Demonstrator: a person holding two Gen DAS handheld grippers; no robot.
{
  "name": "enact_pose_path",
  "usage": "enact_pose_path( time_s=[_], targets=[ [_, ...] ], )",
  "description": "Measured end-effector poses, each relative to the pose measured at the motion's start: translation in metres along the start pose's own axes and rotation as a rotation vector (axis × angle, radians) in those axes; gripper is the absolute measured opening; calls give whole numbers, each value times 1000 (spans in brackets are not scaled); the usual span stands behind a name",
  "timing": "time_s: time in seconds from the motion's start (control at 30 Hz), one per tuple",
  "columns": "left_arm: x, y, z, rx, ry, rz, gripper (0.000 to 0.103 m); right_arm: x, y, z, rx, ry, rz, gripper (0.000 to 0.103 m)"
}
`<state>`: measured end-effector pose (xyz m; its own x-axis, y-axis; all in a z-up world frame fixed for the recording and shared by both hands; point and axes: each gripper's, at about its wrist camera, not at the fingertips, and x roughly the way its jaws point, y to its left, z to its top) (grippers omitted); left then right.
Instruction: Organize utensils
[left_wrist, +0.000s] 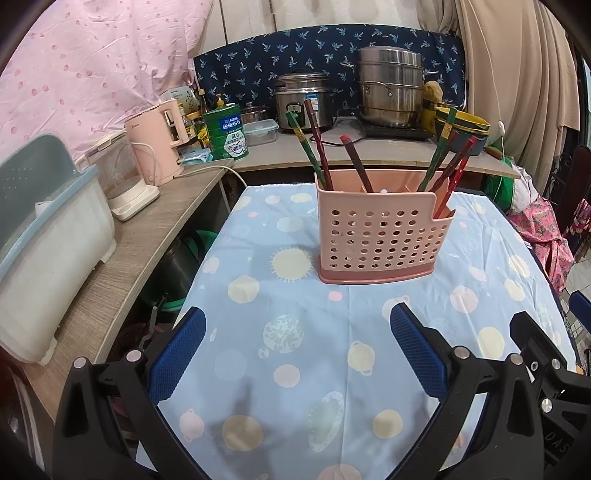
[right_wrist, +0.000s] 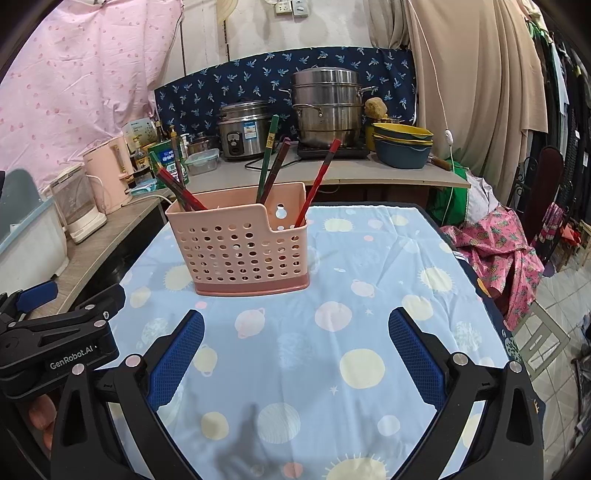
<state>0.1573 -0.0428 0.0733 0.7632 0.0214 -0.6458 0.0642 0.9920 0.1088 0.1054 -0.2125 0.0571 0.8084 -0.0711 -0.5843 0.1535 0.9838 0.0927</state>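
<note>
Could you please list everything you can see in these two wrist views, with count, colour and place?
Perforated plastic utensil basket: one, pink, on the table, ahead of both grippers.
Chopsticks: several, red and green, standing tilted in the basket.
Planet-print tablecloth: one, light blue, covering the table.
Electric kettle: one, pink, left side shelf.
Milk powder tin: one, green, back counter.
Rice cooker: one, steel, back counter.
Stacked steamer pot: one, steel, on a cooktop.
Stacked bowls: several, yellow and blue, right of the steamer.
Left gripper: open, empty.
Right gripper: open, empty.
</note>
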Motion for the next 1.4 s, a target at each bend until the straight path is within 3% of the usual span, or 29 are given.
enact_pose_path(
  time_s=[1.4],
  targets=[
    [-1,-6,-5,12,5,-10,95,1,3,-3,-1,7,-3,96]
  ],
)
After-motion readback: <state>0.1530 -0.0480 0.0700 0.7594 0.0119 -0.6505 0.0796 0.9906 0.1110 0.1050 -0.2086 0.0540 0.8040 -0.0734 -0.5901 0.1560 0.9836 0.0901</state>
